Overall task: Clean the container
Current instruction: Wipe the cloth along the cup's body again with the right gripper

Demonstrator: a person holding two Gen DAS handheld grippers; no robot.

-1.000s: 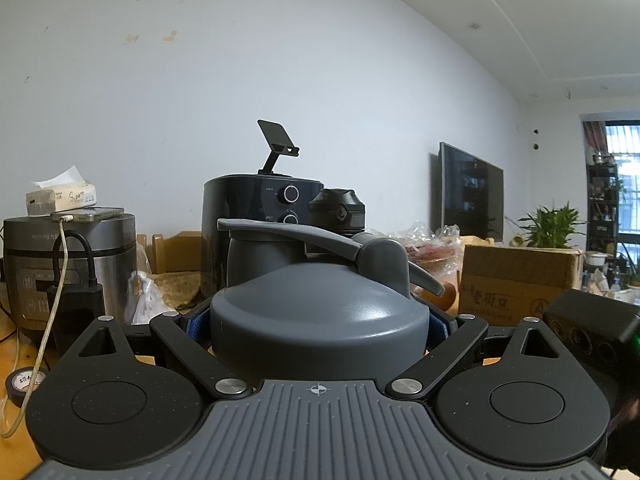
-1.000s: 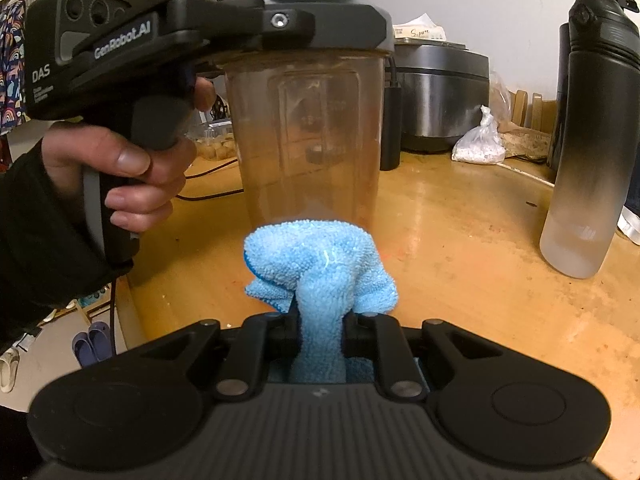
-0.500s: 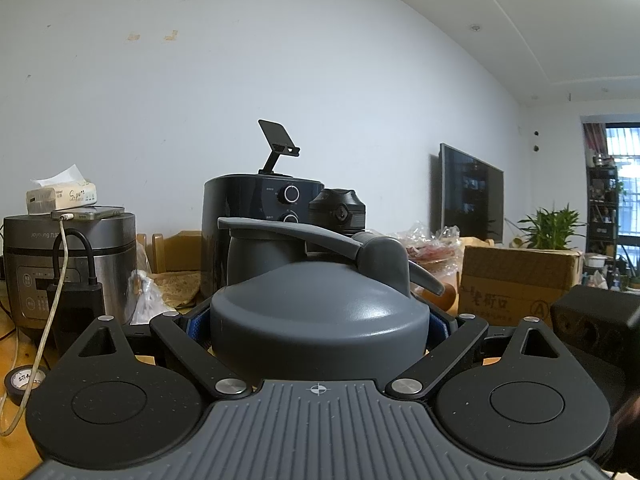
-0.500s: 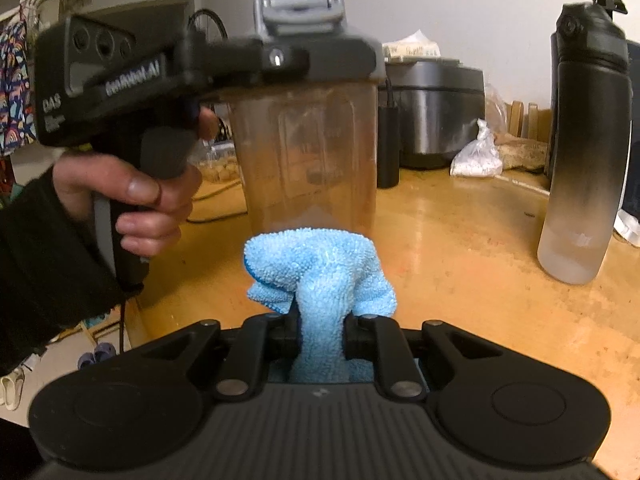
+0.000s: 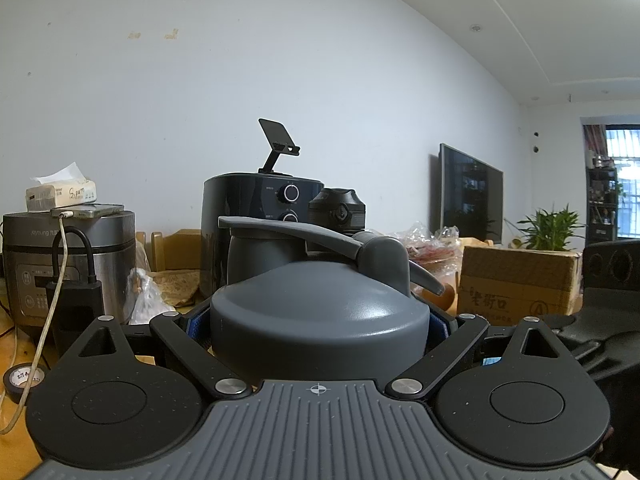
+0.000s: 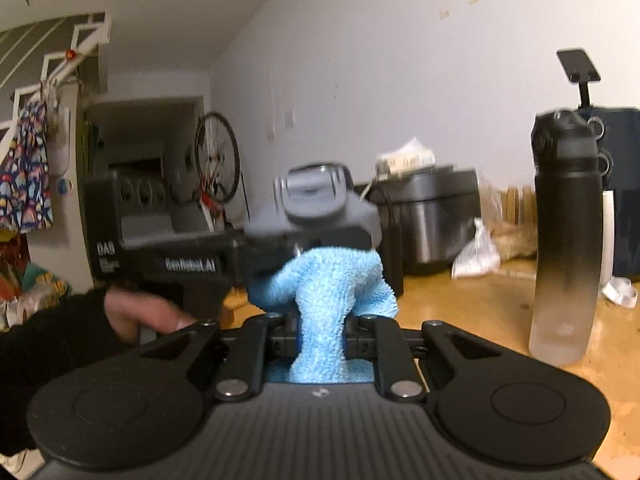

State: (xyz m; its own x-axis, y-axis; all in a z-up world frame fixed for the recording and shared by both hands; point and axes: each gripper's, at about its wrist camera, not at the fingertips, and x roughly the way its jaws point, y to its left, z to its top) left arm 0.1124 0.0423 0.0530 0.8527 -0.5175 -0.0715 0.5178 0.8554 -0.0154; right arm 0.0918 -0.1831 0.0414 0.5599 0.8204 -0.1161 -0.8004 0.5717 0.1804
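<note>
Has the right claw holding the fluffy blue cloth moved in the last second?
Yes. The right claw rose: its blue cloth now overlaps the grey lid, not the container's base.

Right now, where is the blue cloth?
In the right wrist view, the cloth is pinched in the right gripper, up against the grey lid that the left gripper holds.

tissue pack [image 5: 60, 196] on cooker [image 5: 68, 264], perhaps touching
</note>
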